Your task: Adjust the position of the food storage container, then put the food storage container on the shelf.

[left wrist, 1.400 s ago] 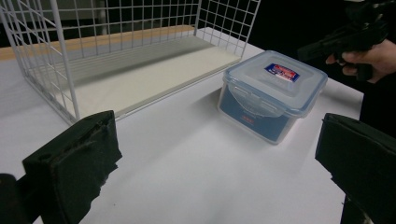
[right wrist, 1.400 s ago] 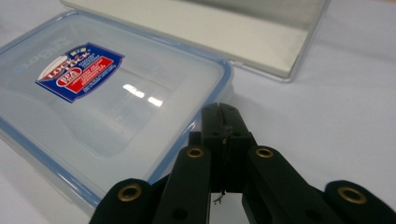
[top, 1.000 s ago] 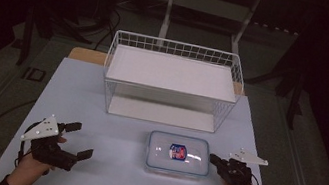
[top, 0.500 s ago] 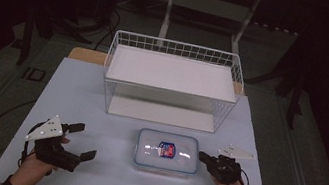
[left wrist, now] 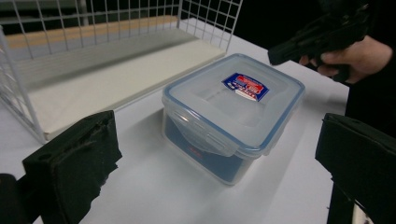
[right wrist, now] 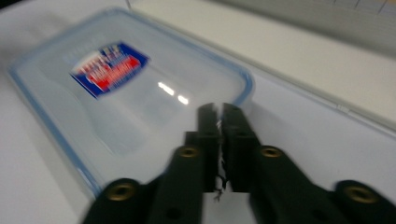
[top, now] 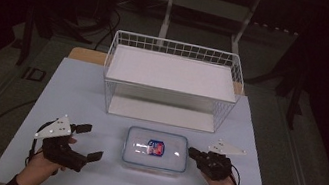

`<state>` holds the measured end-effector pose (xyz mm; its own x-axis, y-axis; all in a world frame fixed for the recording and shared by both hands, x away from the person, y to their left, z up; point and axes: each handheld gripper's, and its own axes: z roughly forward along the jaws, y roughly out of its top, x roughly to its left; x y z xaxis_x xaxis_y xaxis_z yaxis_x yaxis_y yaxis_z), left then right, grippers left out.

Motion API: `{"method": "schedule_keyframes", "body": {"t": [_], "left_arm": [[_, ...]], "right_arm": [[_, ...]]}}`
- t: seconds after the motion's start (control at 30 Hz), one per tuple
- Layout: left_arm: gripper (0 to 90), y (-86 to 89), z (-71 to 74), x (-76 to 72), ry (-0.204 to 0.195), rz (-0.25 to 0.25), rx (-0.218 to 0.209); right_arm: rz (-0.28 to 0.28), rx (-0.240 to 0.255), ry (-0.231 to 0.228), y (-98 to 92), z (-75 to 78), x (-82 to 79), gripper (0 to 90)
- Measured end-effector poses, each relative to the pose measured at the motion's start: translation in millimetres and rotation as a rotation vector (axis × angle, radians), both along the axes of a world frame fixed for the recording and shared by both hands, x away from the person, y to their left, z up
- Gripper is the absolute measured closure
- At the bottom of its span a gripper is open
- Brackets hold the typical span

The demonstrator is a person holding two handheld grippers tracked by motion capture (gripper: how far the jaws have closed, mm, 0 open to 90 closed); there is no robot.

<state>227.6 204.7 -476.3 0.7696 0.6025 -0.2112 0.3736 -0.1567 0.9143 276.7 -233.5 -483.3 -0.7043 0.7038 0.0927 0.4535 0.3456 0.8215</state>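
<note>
My left tool (top: 87, 141) rests low on the white tabletop (top: 76, 93) with its jaws spread wide, holding nothing. Ahead of it and a little to its right sits the clear plastic box (top: 156, 150), lid on, with a blue rim and a red and blue label (top: 157, 147) on top. From the left gripper view the box (left wrist: 232, 114) stands between the two spread pads (left wrist: 74, 161), well in front of them, not touching either.

My right tool (top: 194, 153) has its jaws pressed together with nothing between them. Its tip sits right at the box's near edge; I cannot tell whether it touches the lid (right wrist: 135, 79).

Beyond both tools and past the box stands a white wire basket (top: 176, 50) with a flat white board (top: 171, 72) in it.
</note>
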Motion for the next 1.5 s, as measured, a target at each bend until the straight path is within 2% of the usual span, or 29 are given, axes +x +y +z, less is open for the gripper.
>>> {"method": "schedule_keyframes", "body": {"t": [0.03,0.07,0.1,0.13,0.17,0.2,0.23,0.27,0.3,0.33,0.4,0.47,0.53,0.67,0.73,0.8,0.93,1.0,1.07,1.1,1.13,1.17,1.2,1.23,1.27,1.4,1.5], "left_arm": [[0.0,0.0,0.0,0.0,0.000,0.000,0.000],[0.0,-1.6,1.5,1.8,0.013,0.003,0.007],[0.0,-3.2,3.0,3.5,0.025,0.000,0.008],[0.0,-6.2,5.3,6.2,0.041,-0.009,0.001],[0.0,-6.2,5.3,6.2,0.041,-0.009,0.001],[0.0,-14.5,11.2,12.5,0.065,-0.025,0.027],[0.0,-14.5,11.2,12.5,0.065,-0.025,0.027],[0.0,-18.4,13.8,15.3,0.073,-0.032,0.035],[0.0,-20.7,15.2,16.8,0.074,-0.040,0.029],[0.0,-26.1,18.5,20.5,0.092,-0.053,0.022],[0.0,-31.1,20.8,23.8,0.103,-0.057,0.028],[0.0,-36.7,22.3,27.2,0.114,-0.068,0.037],[0.0,-40.6,22.1,30.6,0.129,-0.072,0.042],[0.0,-46.9,18.1,38.5,0.172,-0.086,0.030],[0.0,-48.8,15.0,43.2,0.195,-0.076,0.028],[0.0,-50.8,10.5,49.5,0.223,-0.051,0.033],[0.0,-53.4,2.9,60.0,0.276,-0.035,0.032],[0.0,-54.6,-2.8,67.0,0.329,-0.026,0.023],[0.0,-54.8,-8.2,72.7,0.374,-0.017,0.015],[0.0,-54.7,-11.2,75.4,0.397,-0.006,0.013],[0.0,-54.3,-14.2,78.0,0.420,0.002,0.008],[0.0,-54.3,-14.2,78.0,0.420,0.002,0.008],[0.0,-54.1,-17.2,80.5,0.455,0.008,-0.001],[0.0,-54.4,-22.7,84.1,0.503,0.005,-0.006],[0.0,-55.0,-26.0,85.7,0.537,0.000,-0.003],[0.0,-55.9,-34.8,87.9,0.598,-0.002,0.005],[1.1,-57.1,-40.3,89.2,0.656,-0.001,-0.007]], "right_arm": [[0.000,0.000,0.000,0.0,0.0,0.0,78.4],[0.025,0.052,-0.033,-2.0,6.8,-4.8,55.8],[0.025,0.052,-0.033,-2.0,6.8,-4.8,55.8],[0.027,0.058,-0.048,-2.2,9.2,-6.7,50.5],[0.027,0.058,-0.048,-2.2,9.2,-6.7,50.5],[0.035,0.129,-0.079,-5.6,18.9,-12.9,24.7],[0.035,0.129,-0.079,-5.6,18.9,-12.9,24.7],[0.037,0.150,-0.074,-6.7,21.7,-14.1,15.2],[0.043,0.161,-0.084,-7.1,24.8,-15.7,10.8],[0.035,0.160,-0.102,-7.2,26.5,-17.1,10.9],[0.026,0.157,-0.144,-7.1,30.6,-21.9,10.9],[0.059,0.170,-0.177,-7.7,33.6,-25.0,10.9],[0.072,0.173,-0.191,-7.6,35.6,-25.6,10.9],[0.038,0.179,-0.259,-8.4,37.7,-26.9,10.9],[0.025,0.169,-0.282,-9.2,38.1,-26.9,14.8],[0.058,0.180,-0.263,-9.6,38.3,-25.6,15.3],[0.070,0.211,-0.253,-9.5,35.7,-26.7,16.9],[0.067,0.225,-0.266,-10.1,32.4,-27.1,17.0],[0.044,0.172,-0.228,-8.6,31.0,-26.3,17.1],[0.050,0.160,-0.222,-7.7,29.6,-25.6,17.0],[0.053,0.157,-0.217,-6.9,28.5,-25.5,16.9],[0.057,0.163,-0.207,-6.4,28.0,-26.0,16.7],[0.057,0.163,-0.207,-6.4,28.0,-26.0,16.7],[0.077,0.170,-0.186,-5.3,28.2,-26.2,16.0],[0.074,0.164,-0.191,-5.1,28.5,-26.7,15.8],[0.057,0.155,-0.204,-6.3,28.8,-27.1,14.4],[0.041,0.162,-0.191,-8.6,27.7,-25.8,13.9]]}}
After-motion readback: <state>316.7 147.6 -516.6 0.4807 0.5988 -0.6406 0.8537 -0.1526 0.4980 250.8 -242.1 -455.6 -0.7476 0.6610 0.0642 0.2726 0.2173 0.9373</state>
